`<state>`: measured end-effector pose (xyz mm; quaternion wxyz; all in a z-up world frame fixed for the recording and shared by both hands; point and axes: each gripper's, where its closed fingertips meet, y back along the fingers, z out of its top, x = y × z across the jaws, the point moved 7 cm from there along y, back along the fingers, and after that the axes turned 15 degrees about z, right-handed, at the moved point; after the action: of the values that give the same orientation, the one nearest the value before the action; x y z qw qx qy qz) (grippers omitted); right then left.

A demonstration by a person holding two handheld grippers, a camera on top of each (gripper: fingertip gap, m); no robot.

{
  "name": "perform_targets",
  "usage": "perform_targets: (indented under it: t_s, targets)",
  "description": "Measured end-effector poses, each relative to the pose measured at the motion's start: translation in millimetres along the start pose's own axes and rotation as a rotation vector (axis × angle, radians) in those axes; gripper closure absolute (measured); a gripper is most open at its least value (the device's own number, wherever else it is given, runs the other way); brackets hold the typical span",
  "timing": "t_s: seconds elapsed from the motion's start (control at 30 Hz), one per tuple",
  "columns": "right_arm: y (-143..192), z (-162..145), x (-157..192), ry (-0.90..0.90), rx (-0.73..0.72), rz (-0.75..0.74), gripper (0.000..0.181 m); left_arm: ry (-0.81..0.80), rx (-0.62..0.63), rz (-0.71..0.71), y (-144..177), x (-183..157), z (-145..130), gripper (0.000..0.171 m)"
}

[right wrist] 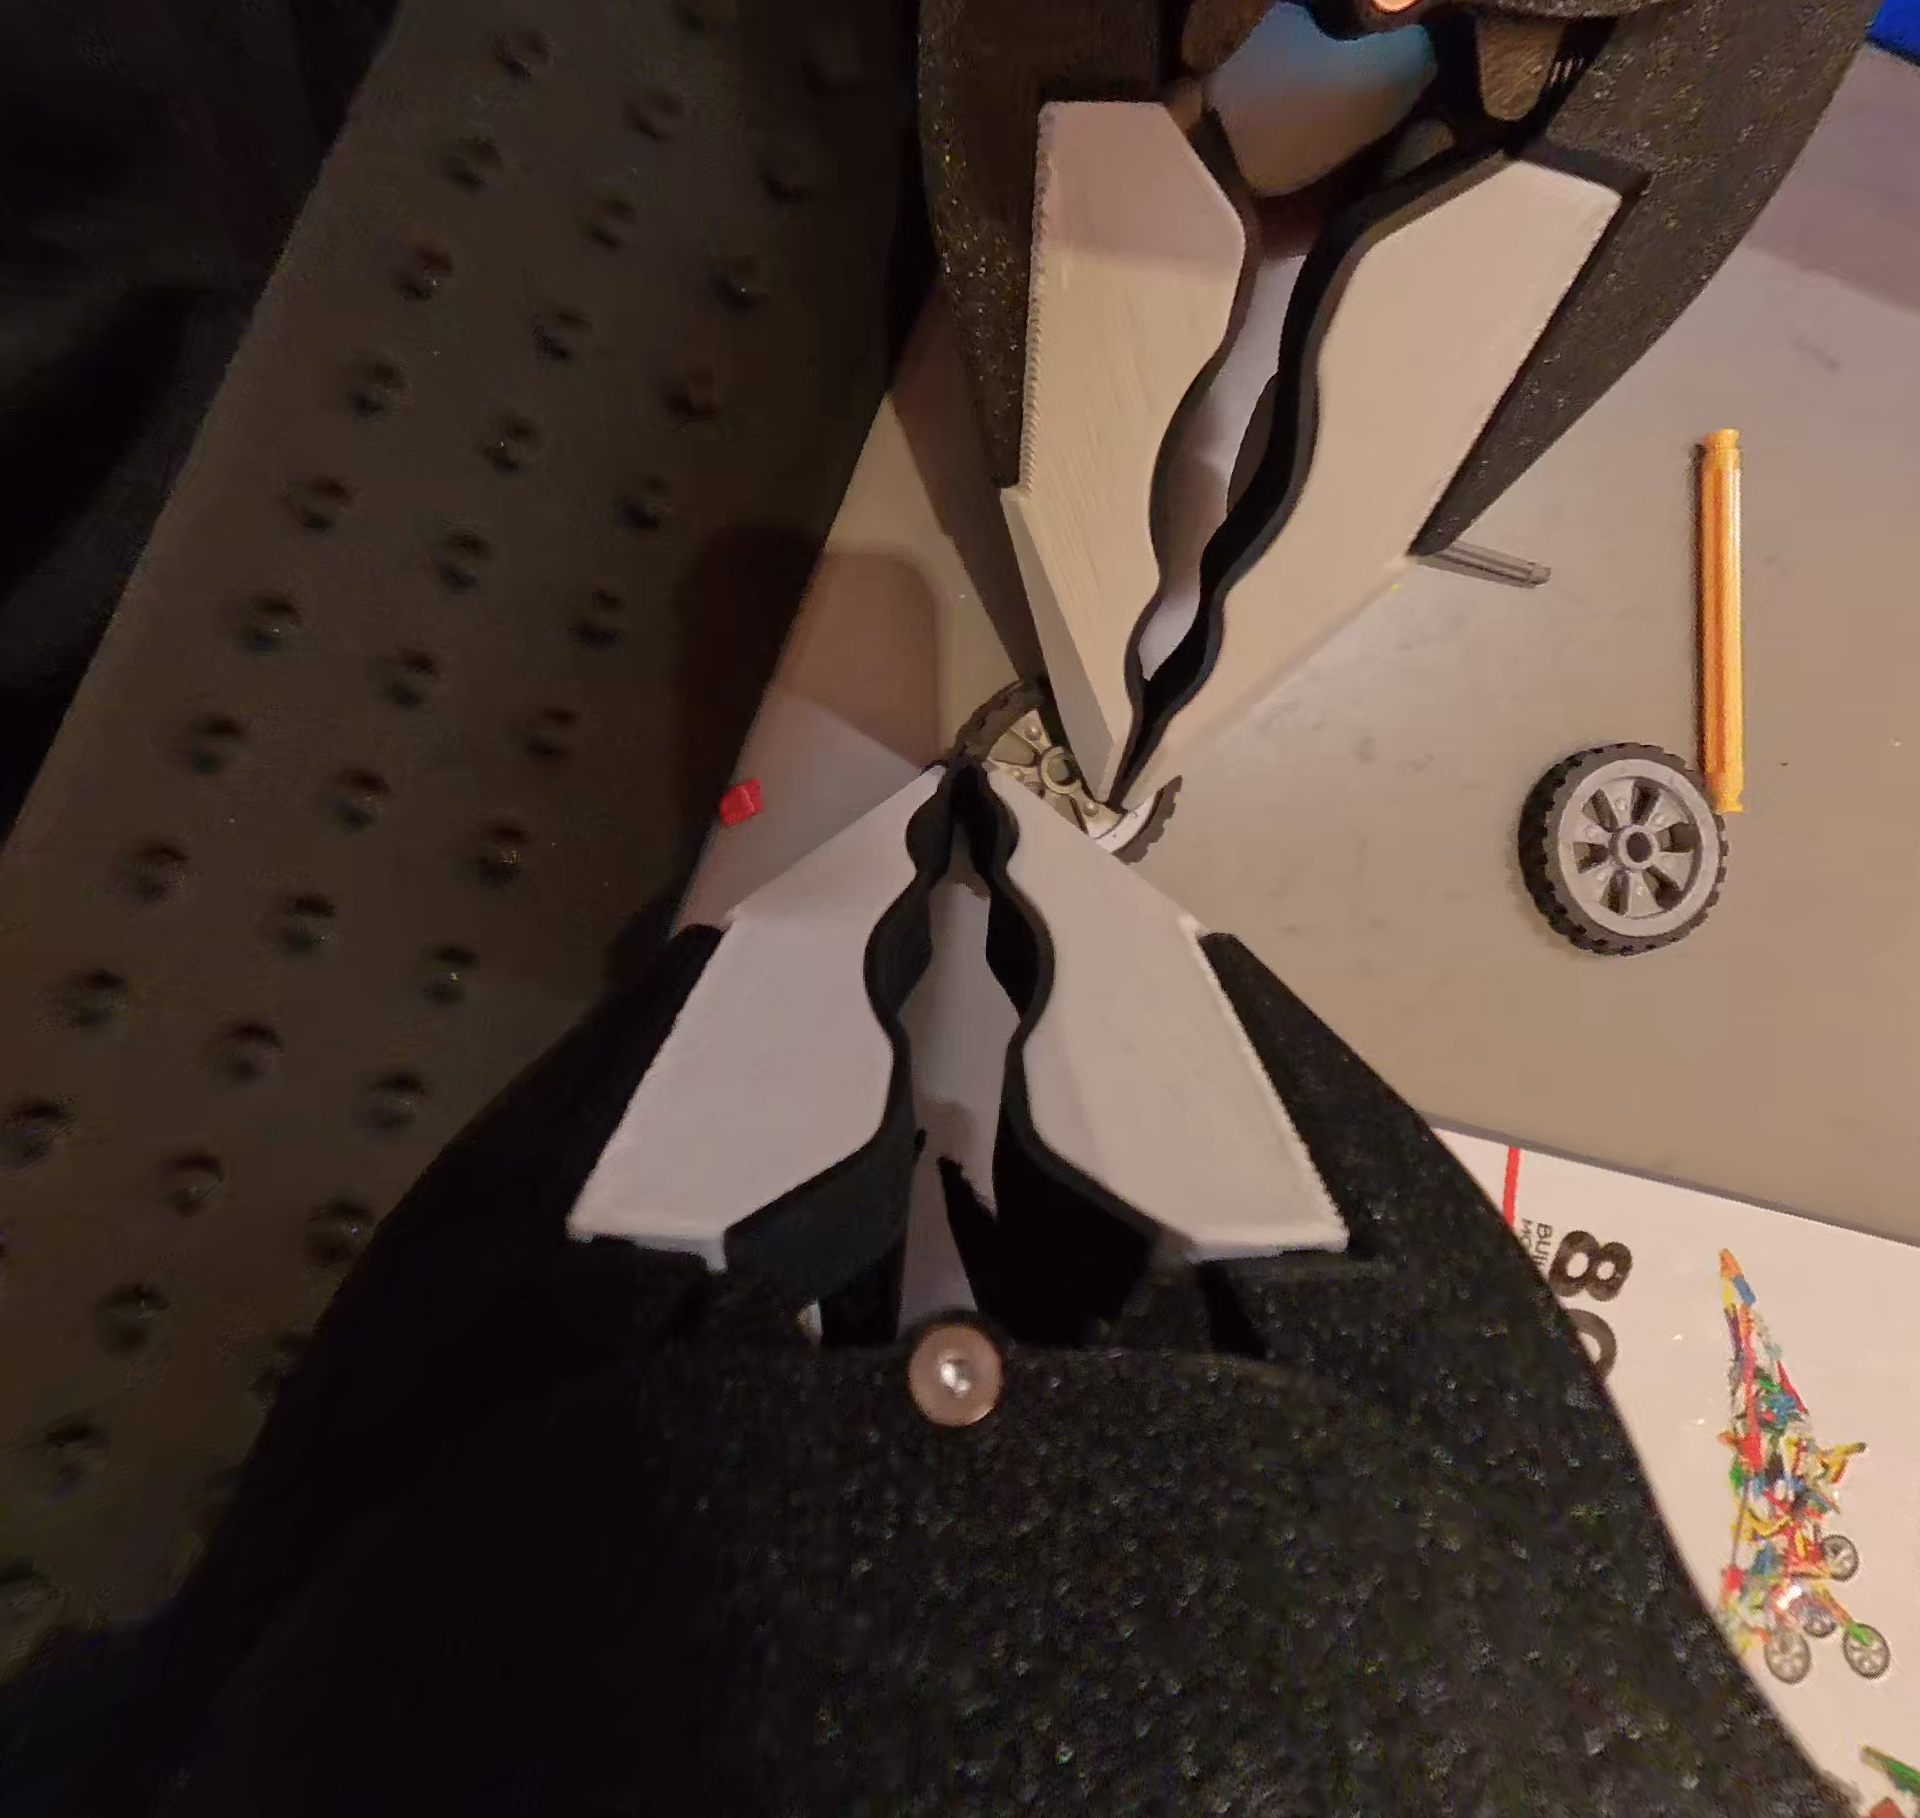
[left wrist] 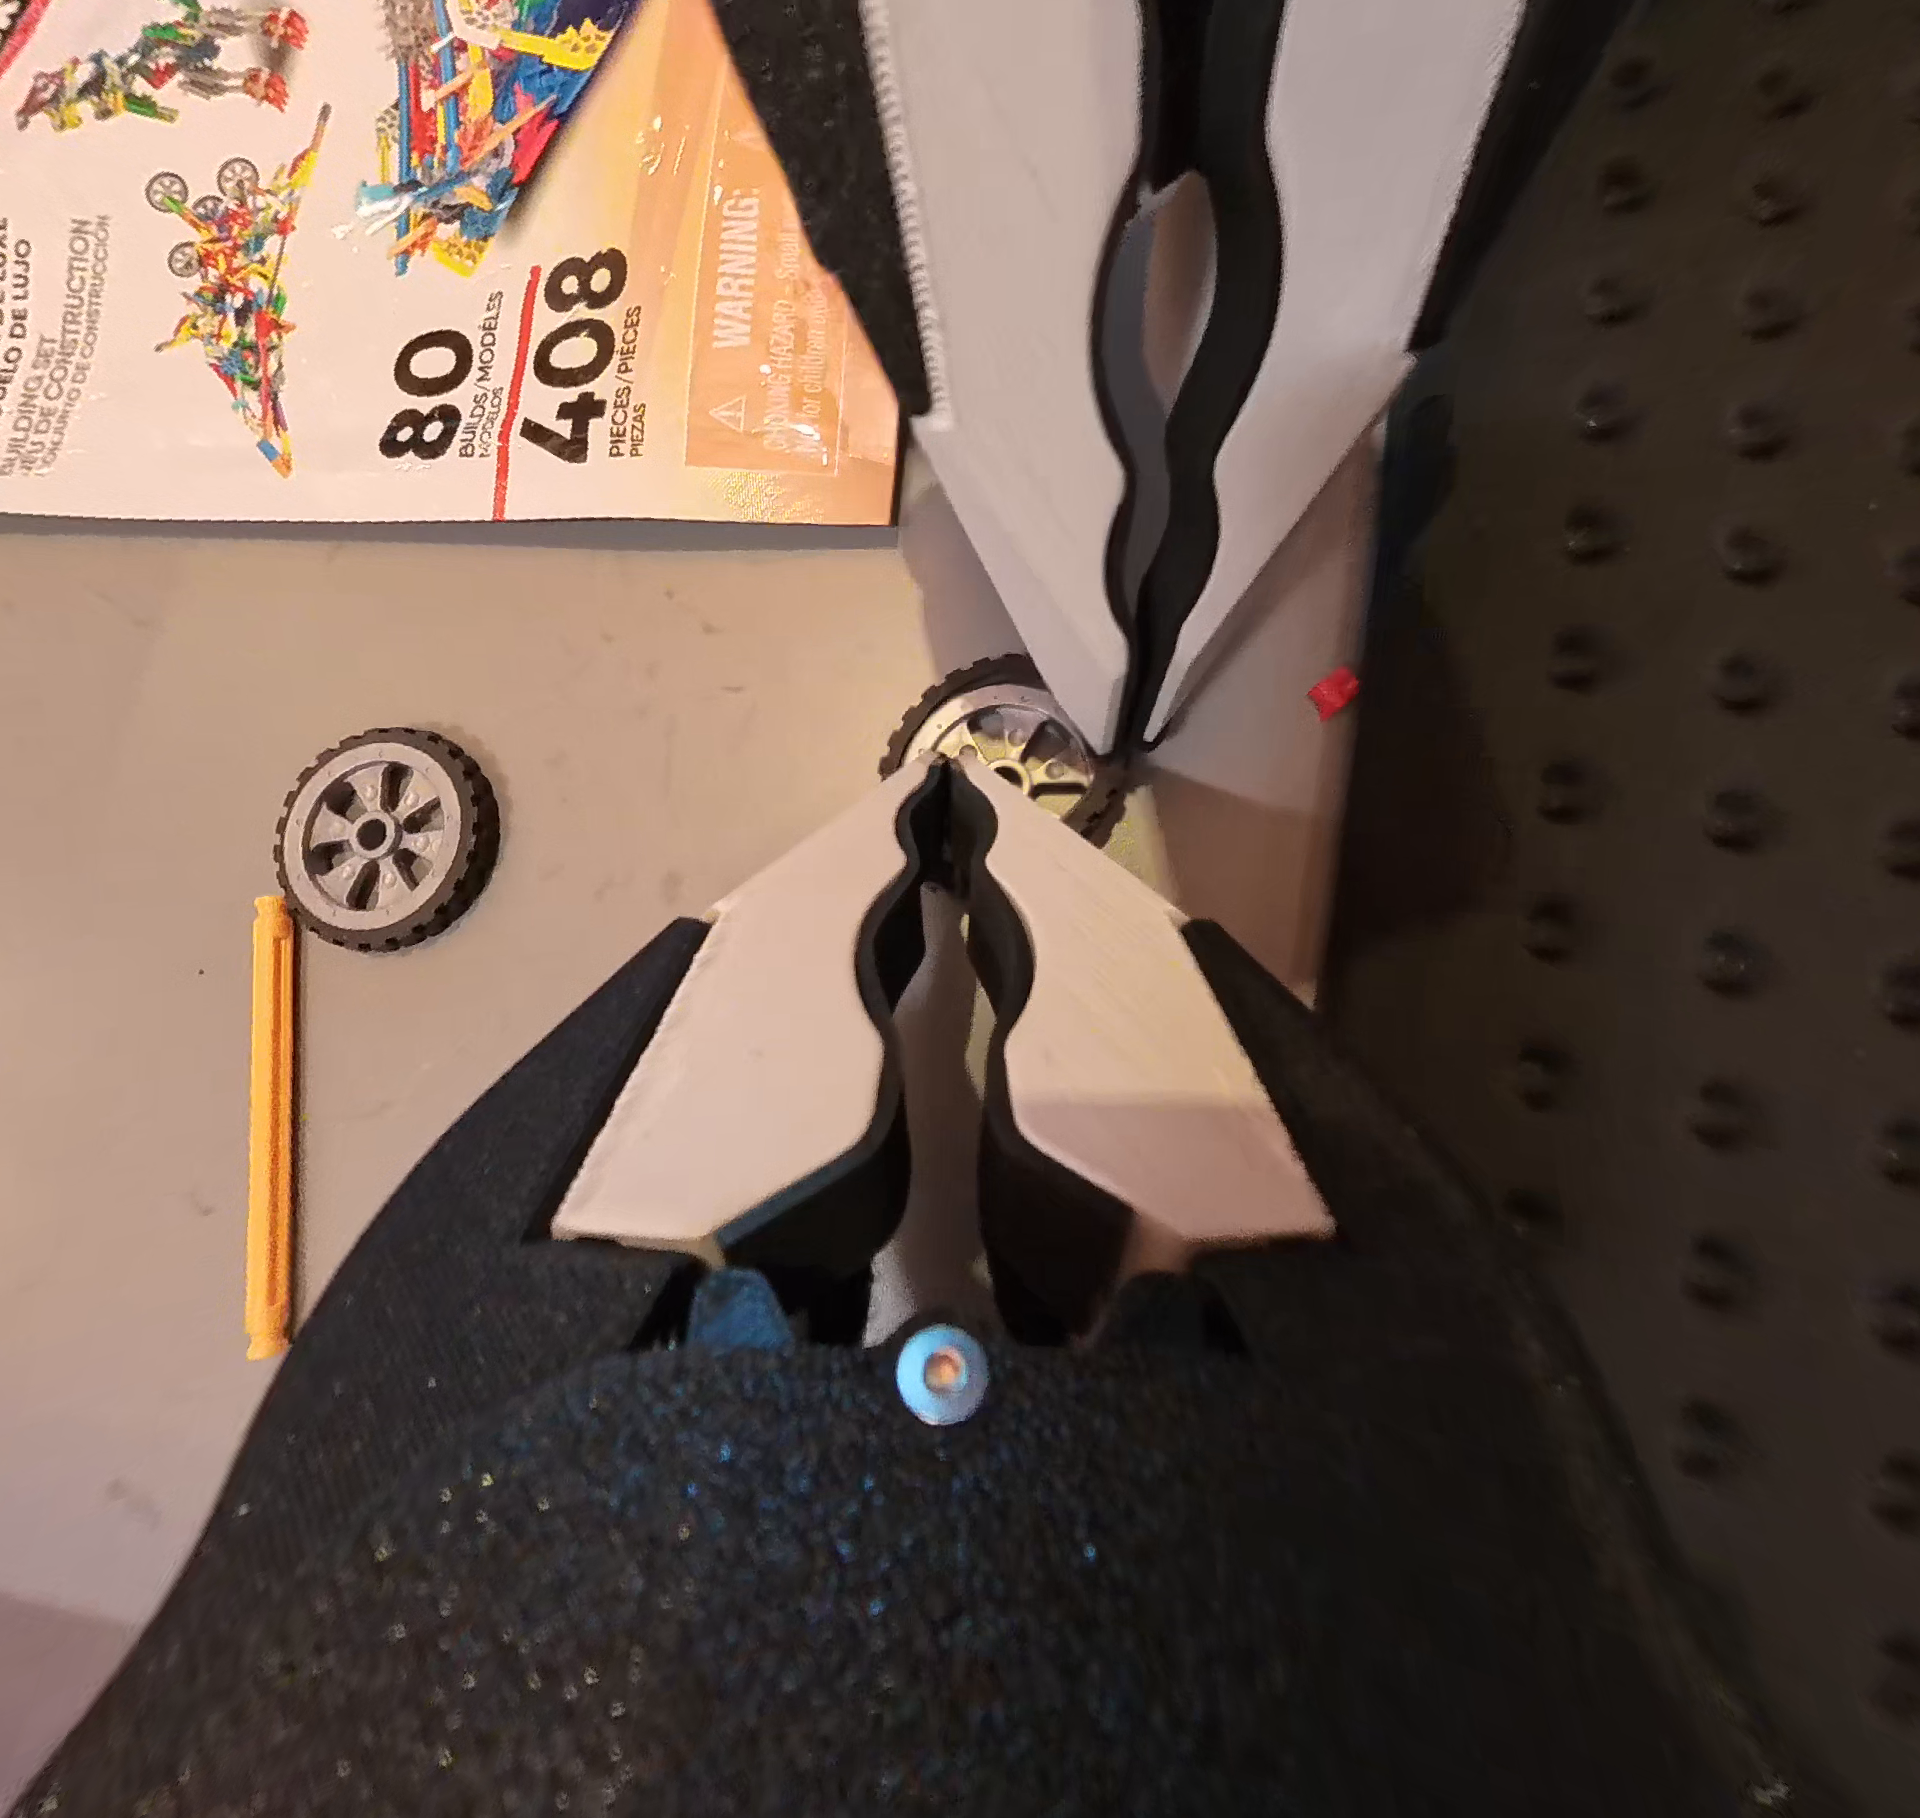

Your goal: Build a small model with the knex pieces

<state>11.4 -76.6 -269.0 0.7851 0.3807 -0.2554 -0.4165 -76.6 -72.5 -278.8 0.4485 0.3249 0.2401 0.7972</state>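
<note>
Seen from the left wrist view and going from left to right, a printed sheet with coloured pictures of toy models lies flat on the grey surface at the upper left. Below it a yellow-orange rod lies lengthwise, its upper end just beside a loose toy wheel with a grey hub and black tyre, lying flat. Toward the middle, the left hand-held gripper has its wavy black-lined fingers pressed together at the tips, which meet the rim of a second wheel; whether they actually pinch it cannot be told. The right hand-held gripper comes in from above, its fingers likewise drawn together at the tips against the far side of the same wheel. That wheel stands tilted between the two tips, near the surface's right edge. Just right of it a small red piece lies at the edge of the surface, next to a dark studded mat. In the right wrist view a thin grey rod shows partly from behind the left hand-held gripper.
</note>
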Motion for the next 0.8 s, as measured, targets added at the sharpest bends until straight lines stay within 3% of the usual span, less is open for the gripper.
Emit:
perform_targets:
  t_s: [0.07,0.13,0.17,0.23,0.3,0.37,0.47,0.63,0.8]
  targets:
    - [-4,0,6,0.019,0.020,-0.005,0.181,0.009,0.003,0.014,-1,0,0,0.171]
    - [-20,7,26,0.047,-0.024,0.110,0.181,-0.057,0.051,0.246,-7,24,-7,0.171]
    - [-22,8,28,0.070,-0.019,0.079,0.181,0.030,0.053,0.181,-7,29,-6,0.171]
    - [-22,10,31,0.080,0.010,0.026,0.181,-0.020,0.054,0.172,-8,27,-4,0.171]
    - [-16,6,25,0.053,0.001,-0.034,0.181,0.046,0.043,0.125,-9,25,-1,0.171]
    - [0,1,7,-0.004,-0.066,-0.162,0.181,0.048,0.037,0.131,-9,24,-1,0.171]
    - [20,-1,-5,-0.029,-0.092,-0.236,0.173,0.067,0.036,0.097,-10,27,-1,0.171]
    - [11,-13,-21,-0.047,-0.017,-0.250,0.159,0.036,0.020,0.052,-11,31,-1,0.171]
    - [9,-15,-25,-0.048,-0.062,-0.189,0.175,0.014,0.017,0.051,-12,28,1,0.171]
